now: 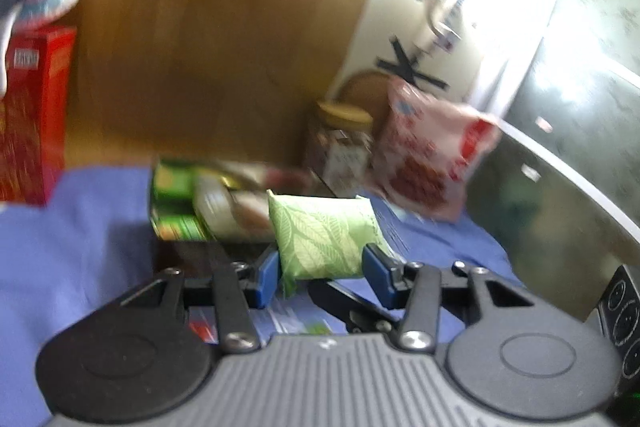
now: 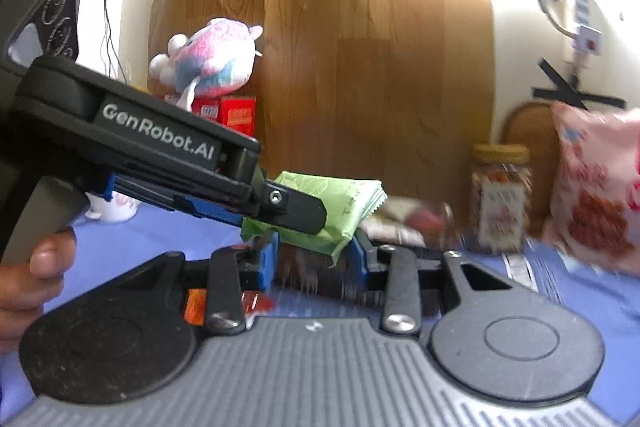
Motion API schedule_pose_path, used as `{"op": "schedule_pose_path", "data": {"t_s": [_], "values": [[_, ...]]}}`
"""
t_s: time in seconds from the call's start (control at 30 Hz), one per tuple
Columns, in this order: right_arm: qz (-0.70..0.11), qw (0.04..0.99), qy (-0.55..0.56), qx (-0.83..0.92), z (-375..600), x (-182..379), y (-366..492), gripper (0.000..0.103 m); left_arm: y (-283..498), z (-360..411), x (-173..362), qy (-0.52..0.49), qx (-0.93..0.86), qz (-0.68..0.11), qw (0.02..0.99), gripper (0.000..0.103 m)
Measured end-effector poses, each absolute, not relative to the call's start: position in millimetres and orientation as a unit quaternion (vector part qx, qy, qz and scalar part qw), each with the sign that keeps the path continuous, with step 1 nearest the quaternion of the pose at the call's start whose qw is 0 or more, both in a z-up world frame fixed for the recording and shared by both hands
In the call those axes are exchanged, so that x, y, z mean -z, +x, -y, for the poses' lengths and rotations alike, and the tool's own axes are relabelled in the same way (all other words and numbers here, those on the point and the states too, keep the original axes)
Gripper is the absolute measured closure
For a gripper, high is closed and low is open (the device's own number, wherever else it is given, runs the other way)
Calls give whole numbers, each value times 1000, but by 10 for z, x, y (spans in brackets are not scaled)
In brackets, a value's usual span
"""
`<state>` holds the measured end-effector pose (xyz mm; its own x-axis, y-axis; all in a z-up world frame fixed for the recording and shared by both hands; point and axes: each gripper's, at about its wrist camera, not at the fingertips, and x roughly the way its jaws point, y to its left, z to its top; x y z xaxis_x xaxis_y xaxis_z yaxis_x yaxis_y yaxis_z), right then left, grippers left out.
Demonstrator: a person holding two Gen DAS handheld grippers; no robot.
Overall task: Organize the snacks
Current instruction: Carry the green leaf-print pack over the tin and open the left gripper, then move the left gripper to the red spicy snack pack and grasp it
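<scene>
Starting at the left, the left gripper (image 1: pixel 320 267) is grasping one green leaf-print packet (image 1: pixel 324 237), its jaws clenched on the packet's near end, and is carrying it clear of the blue-covered tabletop (image 1: pixel 80 227). The packet is looking soft and pillowy, likely light; its film wrapper may be slippery, so I judge a hold across the plump middle or a sealed edge safer than on a corner.

In the right wrist view, the right gripper (image 2: pixel 314 253) is closing its jaws on the same packet from below, so both grippers are sharing it.

Behind it, flat snack packs (image 1: pixel 216 203) are lying in a blurred heap whose number I cannot tell. Further right, one glass-looking jar (image 1: pixel 340 147) with a yellow lid is standing upright, probably rigid, heavier and breakable. Beside it, one pink-and-red bag (image 1: pixel 432 163) is leaning, puffy and crushable.
</scene>
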<state>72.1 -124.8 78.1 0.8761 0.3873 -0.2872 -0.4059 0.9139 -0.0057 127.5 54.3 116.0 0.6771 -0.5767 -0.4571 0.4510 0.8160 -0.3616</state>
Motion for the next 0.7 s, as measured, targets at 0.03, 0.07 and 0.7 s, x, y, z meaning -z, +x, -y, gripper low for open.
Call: {"op": "schedule_pose_path", "data": {"t_s": [0.03,0.07,0.7], "values": [[-144,967,-29,-207,1208,-796,859,62,1381,-555,-1185,-108,274,-281,913,57],[-148,966,-24,-211,1162,-808,1013,60,1515,-555,-1198,-106,264,-277,918,55],[-234,948,101,-191,1636,-323,380,55,1066,-1046,-936,-112,219,-296,923,51]]}}
